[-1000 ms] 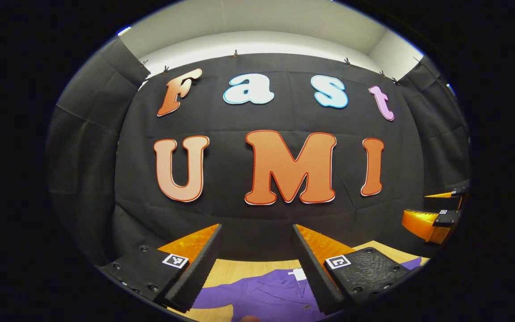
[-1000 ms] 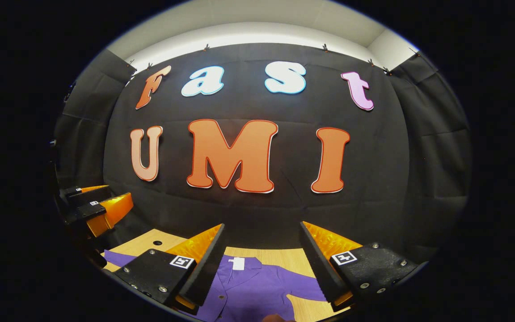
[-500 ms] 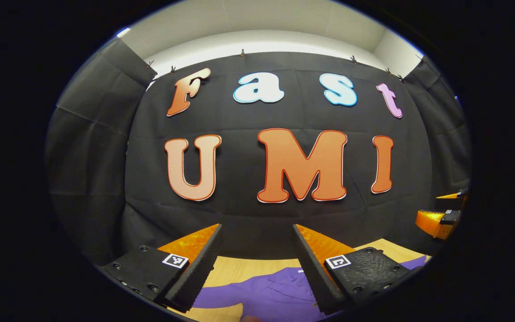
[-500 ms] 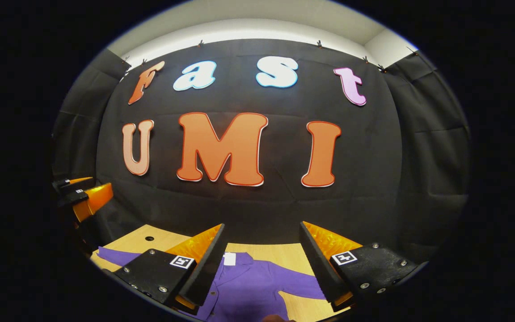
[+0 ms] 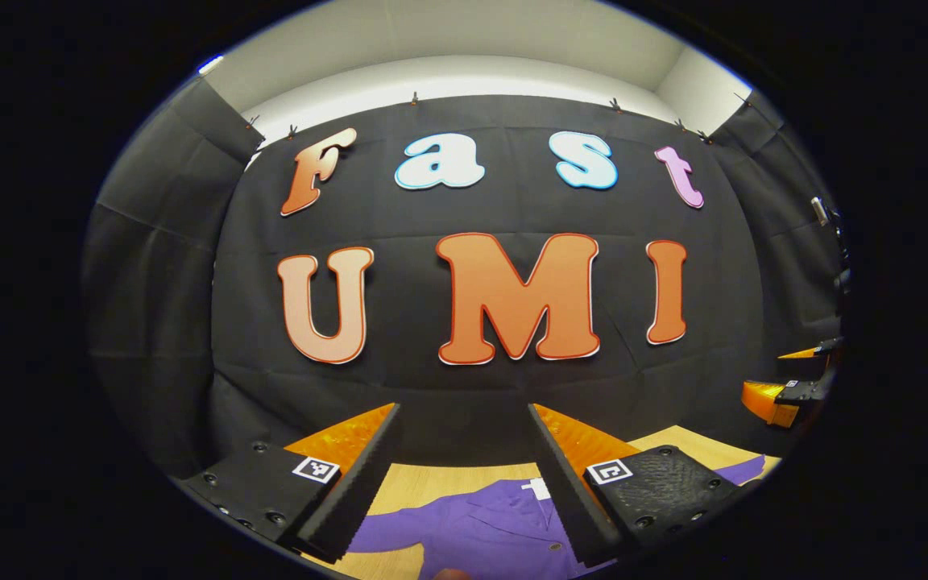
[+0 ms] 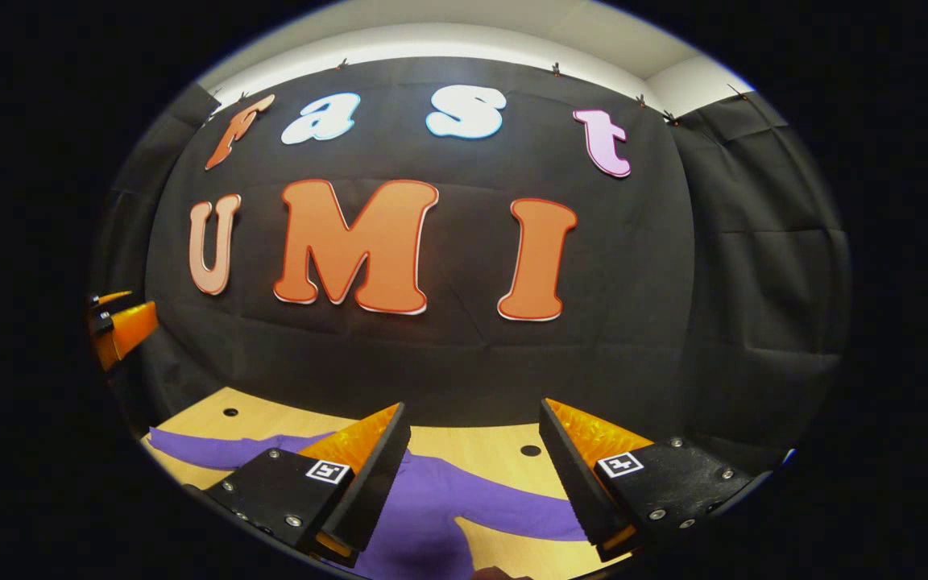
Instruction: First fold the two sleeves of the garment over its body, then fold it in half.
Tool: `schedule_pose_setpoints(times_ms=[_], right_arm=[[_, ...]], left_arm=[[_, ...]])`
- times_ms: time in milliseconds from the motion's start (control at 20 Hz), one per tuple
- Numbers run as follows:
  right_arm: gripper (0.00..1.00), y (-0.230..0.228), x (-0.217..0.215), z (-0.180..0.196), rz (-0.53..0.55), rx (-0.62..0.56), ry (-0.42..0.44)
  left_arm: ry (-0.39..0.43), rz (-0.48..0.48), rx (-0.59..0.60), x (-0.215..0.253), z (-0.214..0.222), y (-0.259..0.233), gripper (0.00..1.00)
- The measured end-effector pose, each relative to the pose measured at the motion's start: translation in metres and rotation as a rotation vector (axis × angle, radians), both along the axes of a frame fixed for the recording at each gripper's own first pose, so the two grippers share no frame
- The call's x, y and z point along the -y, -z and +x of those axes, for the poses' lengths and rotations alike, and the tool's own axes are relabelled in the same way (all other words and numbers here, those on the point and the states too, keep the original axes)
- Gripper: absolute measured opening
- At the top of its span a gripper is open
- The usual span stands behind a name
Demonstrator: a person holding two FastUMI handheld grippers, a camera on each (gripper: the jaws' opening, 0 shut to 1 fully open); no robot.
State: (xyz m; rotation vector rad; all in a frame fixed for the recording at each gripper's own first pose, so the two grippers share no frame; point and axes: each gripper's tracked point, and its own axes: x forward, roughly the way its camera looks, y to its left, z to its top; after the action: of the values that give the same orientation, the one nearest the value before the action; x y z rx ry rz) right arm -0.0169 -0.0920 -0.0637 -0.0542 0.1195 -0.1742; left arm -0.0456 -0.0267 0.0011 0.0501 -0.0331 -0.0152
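A purple garment [image 5: 480,528] lies flat on the wooden table [image 5: 440,483], its white collar label [image 5: 530,487] beside my left gripper's right finger. My left gripper [image 5: 462,407] hovers above it, open and holding nothing. Far right in this view, the right gripper [image 5: 786,395] hangs with its orange fingers apart. In the right gripper view the garment [image 6: 432,503] spreads below with one sleeve [image 6: 214,447] running left and another [image 6: 540,515] running right. My right gripper [image 6: 474,404] is open above it, empty. The left gripper [image 6: 122,326] shows at the far left edge.
The wooden table [image 6: 480,443] has small round holes [image 6: 530,449] near its back edge, one more [image 6: 230,412] at the left. Black cloth walls close the booth behind and on both sides.
The right gripper has swung to the right: the collar label has left its view, the sleeves now show, and the left gripper has slid toward the left edge. The left gripper barely shifted.
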Motion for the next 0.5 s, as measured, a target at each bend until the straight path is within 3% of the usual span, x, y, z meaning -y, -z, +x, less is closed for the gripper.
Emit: schedule_pose_setpoints(times_ms=[300,500], right_arm=[[0.96,0.073,0.100,-0.006,0.052,-0.210,0.163],[0.96,0.122,0.158,-0.017,0.059,-0.357,0.221]], left_arm=[[0.021,0.027,-0.027,0.027,-0.006,0.006,0.96],[0.017,0.055,-0.048,0.044,-0.011,0.013,0.95]])
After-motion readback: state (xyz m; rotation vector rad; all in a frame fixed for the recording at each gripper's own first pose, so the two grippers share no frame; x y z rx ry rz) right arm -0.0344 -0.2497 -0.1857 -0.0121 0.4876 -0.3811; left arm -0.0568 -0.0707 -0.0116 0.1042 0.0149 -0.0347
